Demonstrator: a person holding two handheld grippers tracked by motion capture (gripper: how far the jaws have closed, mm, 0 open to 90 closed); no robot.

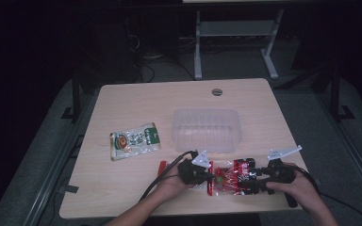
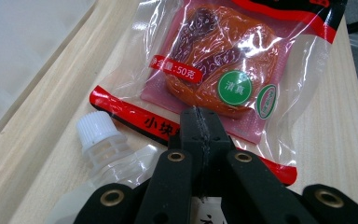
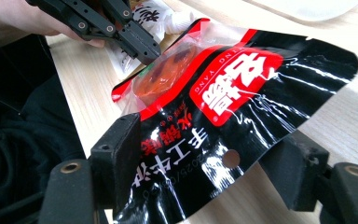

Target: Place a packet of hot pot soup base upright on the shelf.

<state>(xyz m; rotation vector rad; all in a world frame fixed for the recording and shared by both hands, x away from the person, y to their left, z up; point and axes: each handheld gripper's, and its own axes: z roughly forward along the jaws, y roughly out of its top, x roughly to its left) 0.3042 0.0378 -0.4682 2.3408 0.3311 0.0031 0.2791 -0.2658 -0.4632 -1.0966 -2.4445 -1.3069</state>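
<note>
On the light wooden table (image 1: 136, 99), the leftmost item is a green and white sachet (image 1: 135, 141) lying flat, well apart from everything else. Right of it, near the middle of the table, stands a clear plastic tub (image 1: 206, 129), a shallow rectangular container; nothing can be seen inside it. Just in front of the tub, near the table's front edge, a red and black snack pouch (image 1: 231, 175) lies with its long axis running left to right between the 2 grippers. Its clear window end, showing an orange-brown piece of food and 2 round green stickers, points toward the left; its black printed end with a hang hole points toward the right. The left gripper (image 1: 210, 175) comes in from the lower left, held in the person's left hand (image 1: 172, 181), and its jaws are pressed together at the pouch's red-banded window edge (image 2: 214, 70); whether film is actually pinched between them cannot be told. Beside those jaws in the left gripper view lies a clear spouted pouch (image 2: 107, 149) with a white screw cap, partly under the gripper. The right gripper (image 1: 256, 181), in the right hand (image 1: 294, 186), reaches in from the right; its jaws stand spread apart on either side of the pouch's black end (image 3: 223, 154), which rises between them.
</note>
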